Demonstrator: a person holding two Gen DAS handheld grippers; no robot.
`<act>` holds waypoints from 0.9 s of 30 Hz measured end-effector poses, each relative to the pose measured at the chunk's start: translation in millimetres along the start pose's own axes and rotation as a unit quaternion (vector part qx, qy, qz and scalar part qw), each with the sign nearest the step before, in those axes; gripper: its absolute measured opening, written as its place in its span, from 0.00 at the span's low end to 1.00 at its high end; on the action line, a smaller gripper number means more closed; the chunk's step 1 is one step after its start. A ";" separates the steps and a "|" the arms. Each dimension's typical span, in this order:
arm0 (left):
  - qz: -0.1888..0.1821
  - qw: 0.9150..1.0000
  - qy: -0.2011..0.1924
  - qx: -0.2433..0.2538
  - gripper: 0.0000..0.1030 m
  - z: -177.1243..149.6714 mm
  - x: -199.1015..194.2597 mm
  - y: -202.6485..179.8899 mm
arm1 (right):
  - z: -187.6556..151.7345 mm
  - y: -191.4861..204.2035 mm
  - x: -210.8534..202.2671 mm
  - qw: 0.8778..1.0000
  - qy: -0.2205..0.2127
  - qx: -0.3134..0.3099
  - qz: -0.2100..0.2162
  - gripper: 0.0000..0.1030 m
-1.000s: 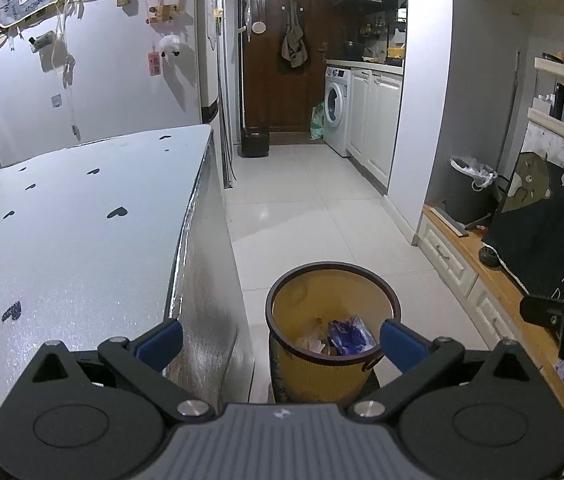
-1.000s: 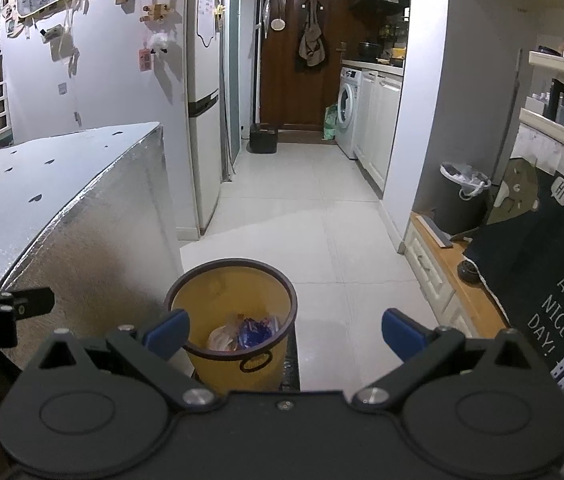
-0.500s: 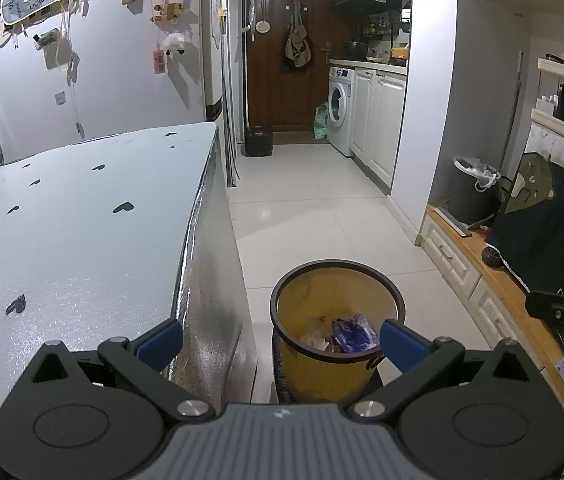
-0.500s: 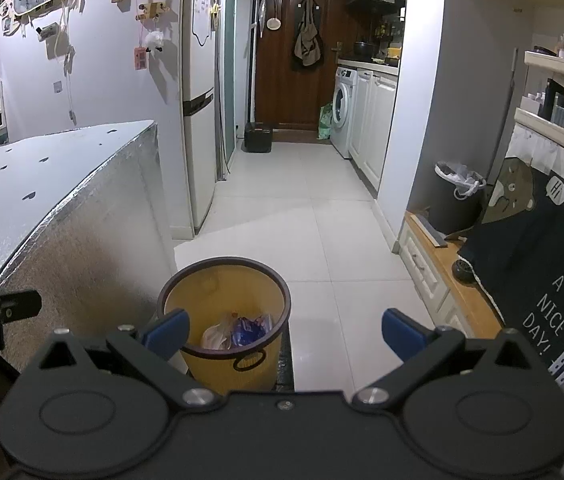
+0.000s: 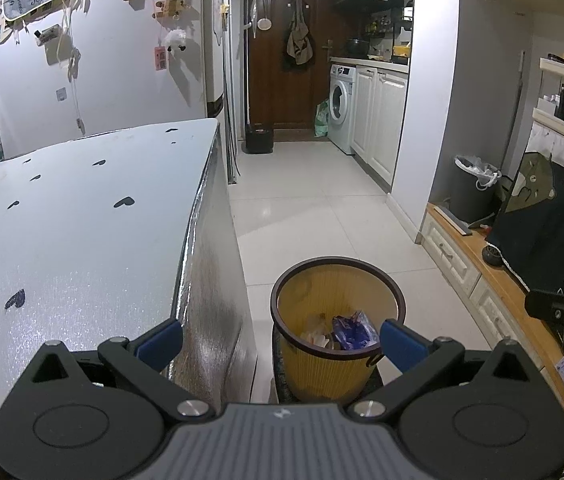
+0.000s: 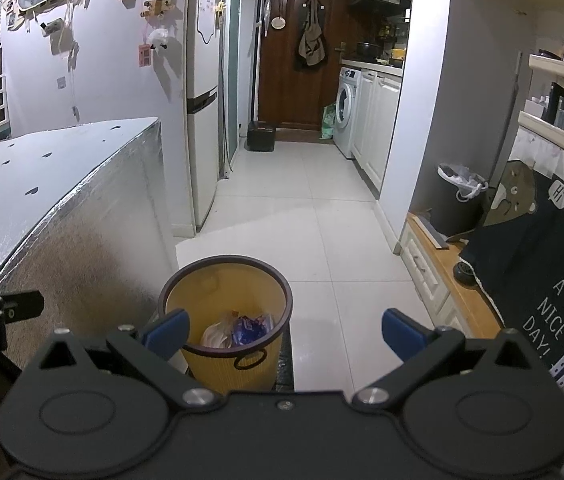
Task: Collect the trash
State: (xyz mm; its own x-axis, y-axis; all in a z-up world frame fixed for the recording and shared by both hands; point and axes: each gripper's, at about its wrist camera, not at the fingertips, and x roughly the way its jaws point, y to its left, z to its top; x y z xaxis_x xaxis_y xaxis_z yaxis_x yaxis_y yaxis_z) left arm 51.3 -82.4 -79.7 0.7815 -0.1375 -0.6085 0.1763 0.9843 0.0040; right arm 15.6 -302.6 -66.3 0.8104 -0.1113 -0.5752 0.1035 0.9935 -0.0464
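Note:
A yellow waste bin (image 5: 314,292) with a dark rim stands on the tiled floor beside the table's end; the right wrist view shows the same bin (image 6: 217,284). Inside lie a blue wrapper (image 5: 352,330) and pale crumpled trash (image 6: 217,334). My left gripper (image 5: 279,338) hangs above the table's corner and the bin, open, nothing between its blue pads. My right gripper (image 6: 284,330) is open too, empty, just above and right of the bin. Each gripper's tip shows at the edge of the other's view.
A silver table (image 5: 81,232) with black heart marks fills the left. A low wooden cabinet (image 5: 494,280) with a dark poster runs along the right. A grey lined bin (image 6: 456,196) stands by the wall. Open tiled floor (image 6: 294,208) leads to a washing machine and door.
Both grippers have drawn back and risen slightly, so the bin sits a little lower and smaller in both views. Both stay open and empty.

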 end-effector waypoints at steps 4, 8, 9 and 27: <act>0.000 1.000 0.000 0.000 1.00 0.0 0.1 0.1 | 0.3 -0.4 0.3 1.000 0.001 -0.002 0.000 1.00; 0.000 1.000 0.000 0.000 1.00 0.1 0.1 0.2 | 0.4 0.1 1.3 1.000 0.001 -0.004 -0.001 1.00; 0.000 1.000 0.000 0.000 1.00 -0.3 -0.1 0.6 | 0.3 0.4 1.3 1.000 0.001 -0.005 -0.001 1.00; 0.000 1.000 0.000 0.000 1.00 -0.2 -0.5 0.7 | -0.3 1.5 -0.8 1.000 0.001 -0.009 0.000 1.00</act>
State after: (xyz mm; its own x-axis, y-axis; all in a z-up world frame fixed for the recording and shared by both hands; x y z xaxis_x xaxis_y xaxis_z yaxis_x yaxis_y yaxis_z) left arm 50.9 -81.7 -79.6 0.7821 -0.1376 -0.6077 0.1767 0.9843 0.0046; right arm 14.9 -301.0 -66.2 0.8089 -0.1110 -0.5774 0.0923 0.9938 -0.0616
